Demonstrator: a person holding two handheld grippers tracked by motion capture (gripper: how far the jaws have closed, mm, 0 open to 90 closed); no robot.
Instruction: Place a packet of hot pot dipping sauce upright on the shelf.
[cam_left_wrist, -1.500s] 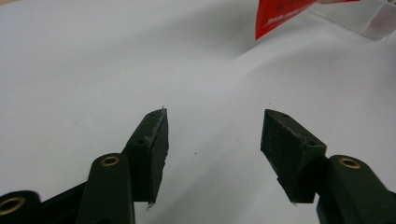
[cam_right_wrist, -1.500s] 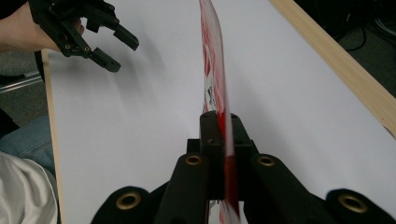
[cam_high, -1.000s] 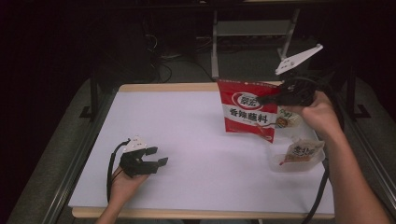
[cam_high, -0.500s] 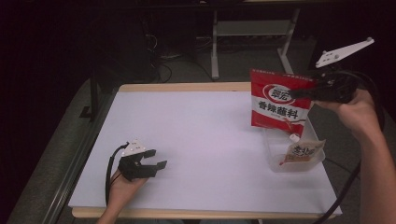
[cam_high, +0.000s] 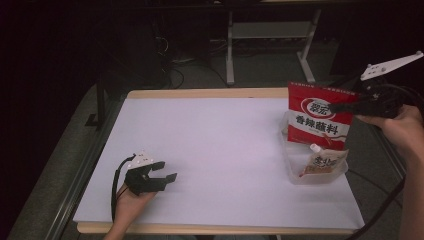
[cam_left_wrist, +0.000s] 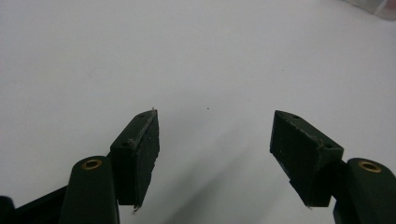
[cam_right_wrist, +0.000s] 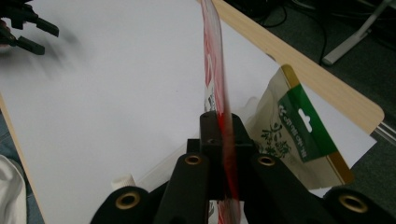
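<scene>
High view: right gripper (cam_high: 350, 106) pinches red packet (cam_high: 320, 120), held upright over clear tray (cam_high: 292, 172) at table's (cam_high: 210, 140) right edge. Left gripper (cam_high: 159, 176) spread, resting near front-left.
Left gripper view: jaws apart, nothing between.
Right gripper view: jaws pressed together on the packet's edge (cam_right_wrist: 224, 135).

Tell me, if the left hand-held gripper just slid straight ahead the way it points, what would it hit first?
Probably nothing soon. The left hand-held gripper is open and faces bare white table. Far ahead, a clear tray shows at the corner, off to one side of its line, though depth is hard to judge.

Dim surroundings, bright tabletop, slight blur
</scene>
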